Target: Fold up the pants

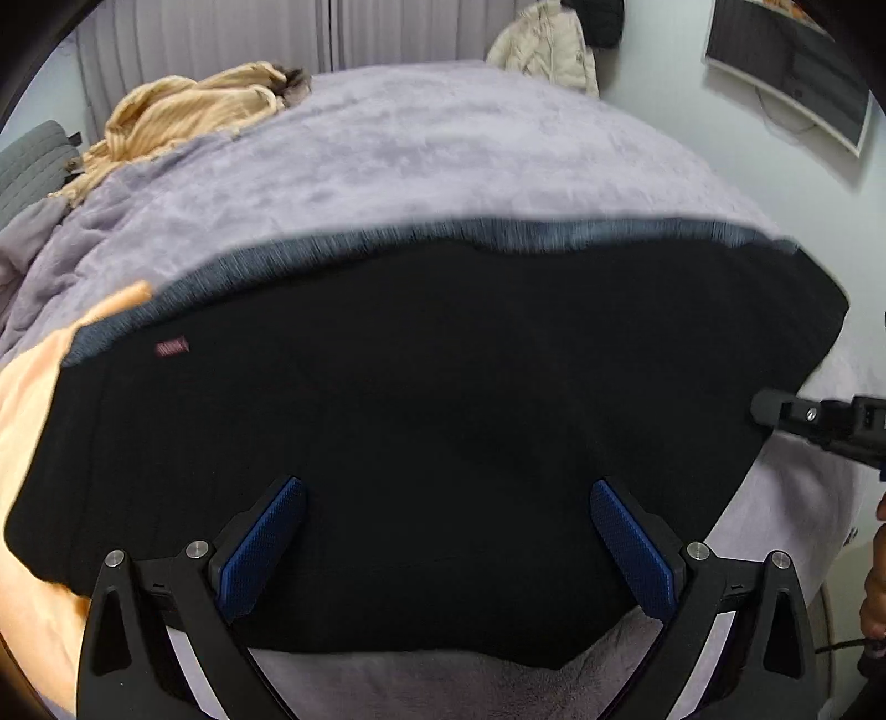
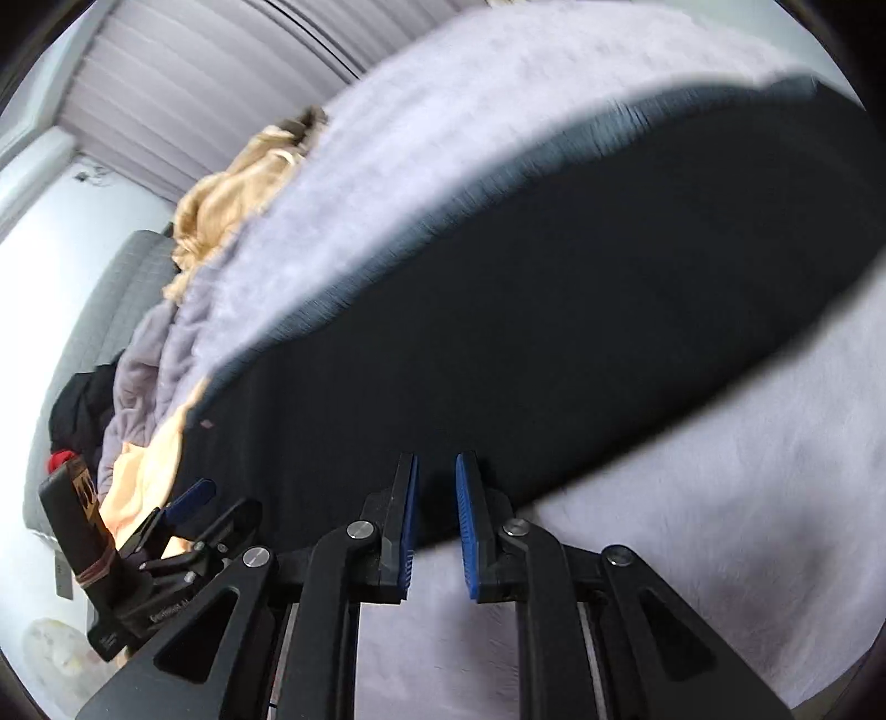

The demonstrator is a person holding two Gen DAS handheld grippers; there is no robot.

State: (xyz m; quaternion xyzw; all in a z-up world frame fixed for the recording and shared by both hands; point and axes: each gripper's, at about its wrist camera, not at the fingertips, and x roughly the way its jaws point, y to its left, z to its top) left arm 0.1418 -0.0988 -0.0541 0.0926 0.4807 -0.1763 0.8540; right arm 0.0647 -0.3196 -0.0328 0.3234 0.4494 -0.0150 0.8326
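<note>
Black pants (image 1: 421,421) lie spread flat on a lilac plush blanket (image 1: 415,155), with a grey ribbed waistband along the far edge and a small pink label at the left. My left gripper (image 1: 446,493) is wide open, its blue pads just above the pants' near part, holding nothing. My right gripper (image 2: 436,471) has its jaws slightly apart with empty space between them, at the near edge of the pants (image 2: 526,310). It also shows at the right edge of the left wrist view (image 1: 819,421), and the left gripper shows at the lower left of the right wrist view (image 2: 183,509).
An orange garment (image 1: 27,443) lies under the pants' left end. A tan striped cloth (image 1: 194,111) is heaped at the far left of the bed. A cream jacket (image 1: 548,44) hangs on the far wall. A grey headboard (image 2: 116,310) stands at the left.
</note>
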